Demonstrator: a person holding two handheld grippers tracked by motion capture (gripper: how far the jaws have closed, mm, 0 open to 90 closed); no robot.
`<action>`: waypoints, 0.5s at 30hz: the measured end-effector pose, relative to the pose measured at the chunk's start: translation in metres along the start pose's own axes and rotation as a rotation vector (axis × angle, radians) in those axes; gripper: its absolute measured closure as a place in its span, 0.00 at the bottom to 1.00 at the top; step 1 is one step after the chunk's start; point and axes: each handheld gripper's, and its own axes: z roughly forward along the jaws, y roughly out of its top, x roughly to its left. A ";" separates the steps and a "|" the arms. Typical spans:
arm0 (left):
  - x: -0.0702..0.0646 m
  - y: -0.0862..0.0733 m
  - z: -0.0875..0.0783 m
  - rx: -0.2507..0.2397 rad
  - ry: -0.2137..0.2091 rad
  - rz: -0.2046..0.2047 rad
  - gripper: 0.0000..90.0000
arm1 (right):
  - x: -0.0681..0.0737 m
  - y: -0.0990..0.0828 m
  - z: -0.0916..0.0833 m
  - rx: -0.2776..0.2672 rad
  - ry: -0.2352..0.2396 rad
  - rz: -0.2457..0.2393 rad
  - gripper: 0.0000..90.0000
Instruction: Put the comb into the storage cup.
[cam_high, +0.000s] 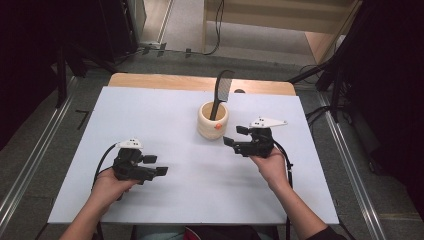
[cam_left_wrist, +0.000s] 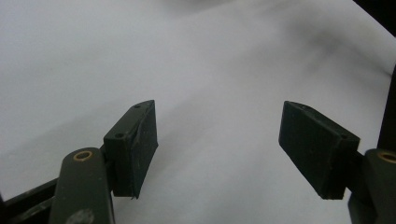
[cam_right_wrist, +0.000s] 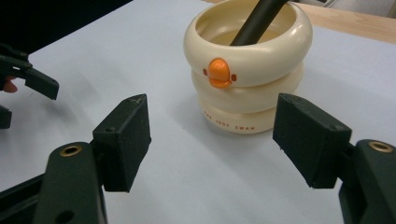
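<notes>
Cream holder (cam_right_wrist: 247, 70) with black comb (cam_high: 221, 92) just ahead of right tool (cam_right_wrist: 212, 140), empty, agape; left tool (cam_left_wrist: 219, 140) agape.

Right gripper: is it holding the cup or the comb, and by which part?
Nothing is held. The right gripper is open, short of the cup; the comb stands in it untouched. The left gripper is open too.

The lower end of the black comb (cam_high: 220, 95) is hidden inside the cream cup (cam_high: 212, 122), and the cup's small printed letters are hard to read.
</notes>
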 end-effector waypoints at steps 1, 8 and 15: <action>0.000 0.000 0.000 0.001 0.001 0.000 0.32 | 0.000 -0.001 -0.001 0.007 0.005 -0.006 0.28; 0.000 -0.001 -0.001 -0.004 -0.001 0.003 0.32 | 0.005 -0.007 -0.007 0.003 0.007 -0.018 0.28; -0.001 -0.002 -0.003 -0.003 0.004 0.006 0.32 | 0.008 -0.011 -0.011 0.008 0.018 -0.024 0.27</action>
